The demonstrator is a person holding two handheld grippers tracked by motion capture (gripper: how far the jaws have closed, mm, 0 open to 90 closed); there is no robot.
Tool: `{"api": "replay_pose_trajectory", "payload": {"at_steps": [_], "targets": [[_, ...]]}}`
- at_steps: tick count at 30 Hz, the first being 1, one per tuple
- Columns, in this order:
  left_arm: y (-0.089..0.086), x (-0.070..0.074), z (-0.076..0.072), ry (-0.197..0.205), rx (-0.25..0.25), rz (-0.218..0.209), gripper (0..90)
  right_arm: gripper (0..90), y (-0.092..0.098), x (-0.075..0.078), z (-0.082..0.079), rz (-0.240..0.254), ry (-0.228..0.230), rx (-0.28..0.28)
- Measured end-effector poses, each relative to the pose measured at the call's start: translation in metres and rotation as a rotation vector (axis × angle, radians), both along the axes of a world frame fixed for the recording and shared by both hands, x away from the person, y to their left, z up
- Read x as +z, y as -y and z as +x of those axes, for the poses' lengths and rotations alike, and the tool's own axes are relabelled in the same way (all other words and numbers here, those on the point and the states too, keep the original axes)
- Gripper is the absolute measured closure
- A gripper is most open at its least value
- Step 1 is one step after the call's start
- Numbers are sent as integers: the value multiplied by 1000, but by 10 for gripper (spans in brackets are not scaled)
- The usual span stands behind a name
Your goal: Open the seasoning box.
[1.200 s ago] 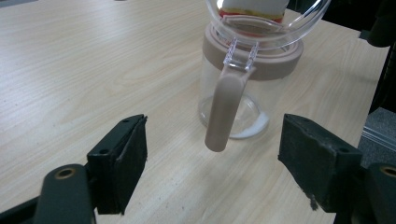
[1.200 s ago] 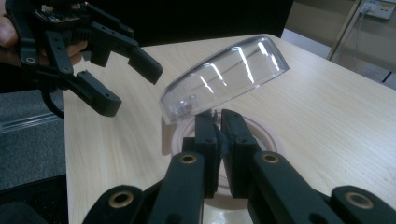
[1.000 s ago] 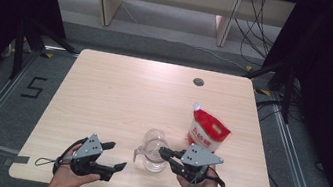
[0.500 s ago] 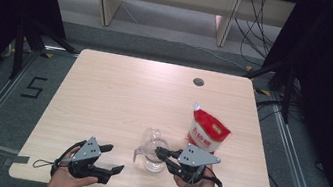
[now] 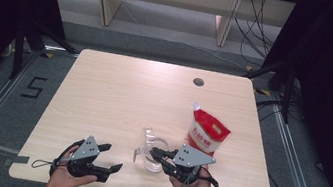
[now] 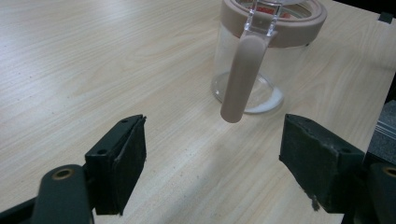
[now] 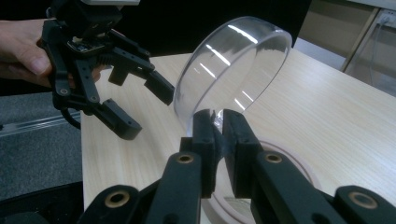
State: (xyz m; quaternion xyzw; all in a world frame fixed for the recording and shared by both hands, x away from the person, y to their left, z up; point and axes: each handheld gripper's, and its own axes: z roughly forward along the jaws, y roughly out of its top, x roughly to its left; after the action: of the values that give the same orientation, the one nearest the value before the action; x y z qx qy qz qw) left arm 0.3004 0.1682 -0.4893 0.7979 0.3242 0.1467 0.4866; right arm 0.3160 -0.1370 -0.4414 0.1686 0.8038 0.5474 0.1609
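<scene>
A clear jar (image 5: 152,161) with a pinkish rim (image 7: 290,157) and a pinkish handle (image 6: 240,79) stands near the table's front edge. Its clear round lid (image 7: 229,70) is tilted up on edge, and my right gripper (image 7: 219,130) is shut on the lid's lower rim. In the high view the right gripper (image 5: 158,154) reaches the jar from the right, with the lid (image 5: 150,136) standing over the jar's far left side. My left gripper (image 5: 111,157) is open and holds nothing, to the left of the jar. Its jaws (image 6: 212,163) face the jar (image 6: 261,60) with bare table between.
A red and white pouch (image 5: 207,133) stands upright just behind and to the right of the jar. A round cable hole (image 5: 198,82) sits in the wooden table (image 5: 113,95) near its far edge. The left gripper (image 7: 140,100) hangs over the table's front edge.
</scene>
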Motion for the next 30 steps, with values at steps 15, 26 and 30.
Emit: {"api": "replay_pose_trajectory", "payload": {"at_steps": [15,26,30], "targets": [[2,-2,-1,-18,5,-14,225,815,-9,-1,-2,-10,-3,44],[0,-1,-1,-22,19,-21,224,690,10,2,-1,18,11,-10],[-1,-1,-1,-24,20,-27,217,607,25,3,-3,11,28,-50]]}}
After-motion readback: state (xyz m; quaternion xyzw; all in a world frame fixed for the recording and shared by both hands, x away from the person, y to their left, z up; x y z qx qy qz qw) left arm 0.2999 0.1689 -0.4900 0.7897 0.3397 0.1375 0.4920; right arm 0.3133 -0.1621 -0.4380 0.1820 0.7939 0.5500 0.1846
